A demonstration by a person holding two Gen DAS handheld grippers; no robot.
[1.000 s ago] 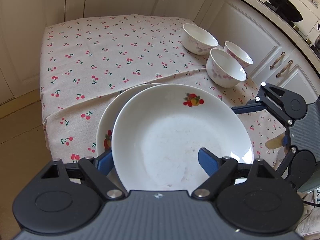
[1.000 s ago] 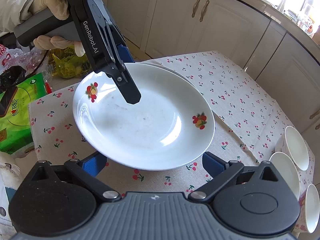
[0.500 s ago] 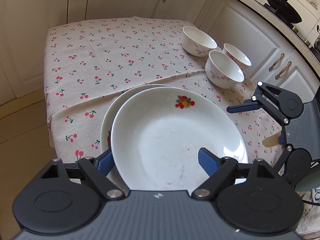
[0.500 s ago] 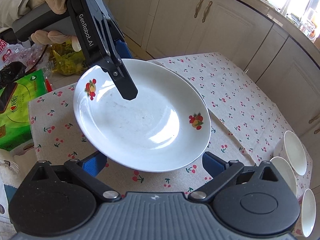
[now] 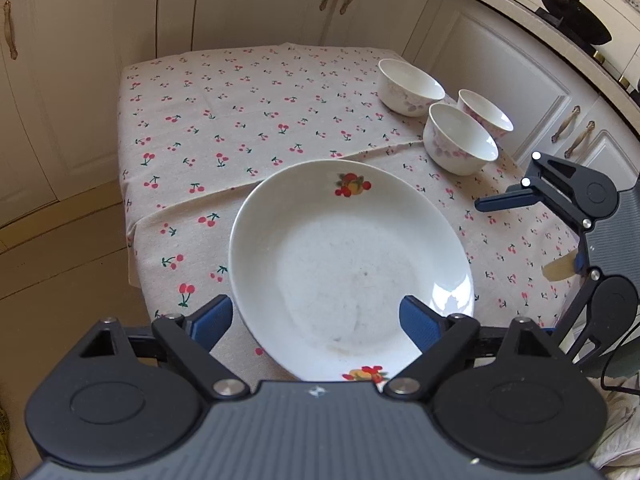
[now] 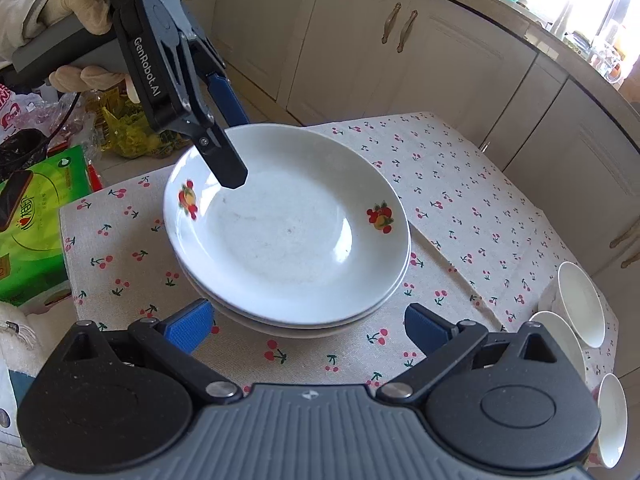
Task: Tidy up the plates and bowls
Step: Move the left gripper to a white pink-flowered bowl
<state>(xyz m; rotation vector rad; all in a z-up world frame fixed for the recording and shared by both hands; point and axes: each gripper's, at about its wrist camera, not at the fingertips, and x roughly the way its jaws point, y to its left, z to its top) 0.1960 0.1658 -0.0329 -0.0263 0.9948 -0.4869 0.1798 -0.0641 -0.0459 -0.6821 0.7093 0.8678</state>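
Left claw [image 5: 316,316]: released; its jaws have just been opening. The blue pads stand either side of the near rim of the top plate without pressing on it. From the right wrist view one black finger [image 6: 224,164] hangs above the plate's far-left rim, seemingly clear of it.
Right claw [image 6: 308,326]: released, jaws spread wide with nothing between the pads; it hovers at the near edge of the plate stack. In the left wrist view it shows at the right side, over the cloth.
Top plate [image 5: 348,268]: white, fruit print on the rim, lying level on the stack near the front edge of the surface.
Plate stack [image 6: 296,326]: only the right wrist view shows the lower rims under the top plate, two layers at least; the exact count cannot be told. The left wrist view shows a single plate outline.
Surface [image 5: 248,120]: covered by a cherry-print cloth, one fold running across behind the plates.
Bowls [image 5: 460,140]: three white bowls, floral outside, upright, grouped close together at the far right of the surface, well apart from the plates. The right wrist view catches them only at its right edge.
Gloved hand [image 6: 80,4]: seen only in the right wrist view, gripping the left claw's handle.
Green box [image 6: 36,216]: right wrist view only, beside the surface at left.
Cabinets [image 5: 100,60]: cream doors behind the surface in both views.
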